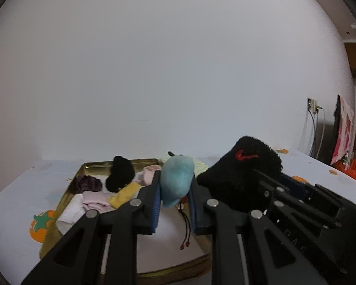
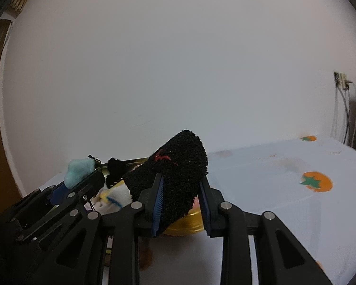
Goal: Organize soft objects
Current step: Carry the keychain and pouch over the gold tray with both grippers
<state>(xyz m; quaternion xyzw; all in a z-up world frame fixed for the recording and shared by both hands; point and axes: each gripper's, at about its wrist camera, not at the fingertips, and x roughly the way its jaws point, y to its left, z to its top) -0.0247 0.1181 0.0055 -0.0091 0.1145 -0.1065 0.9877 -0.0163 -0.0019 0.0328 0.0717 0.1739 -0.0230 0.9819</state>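
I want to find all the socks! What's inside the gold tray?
Inside the gold tray: a black sock, purple knit, pink cloth, yellow cloth, white cloth. The blue plush covers the rest.

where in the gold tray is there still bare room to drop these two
Bare white floor at the gold tray's near end, under the blue plush. The far left end is crowded with socks and a black piece.

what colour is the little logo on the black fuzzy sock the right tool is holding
Red, on the black fuzzy sock clamped in the right tool; clearest in the left wrist view.
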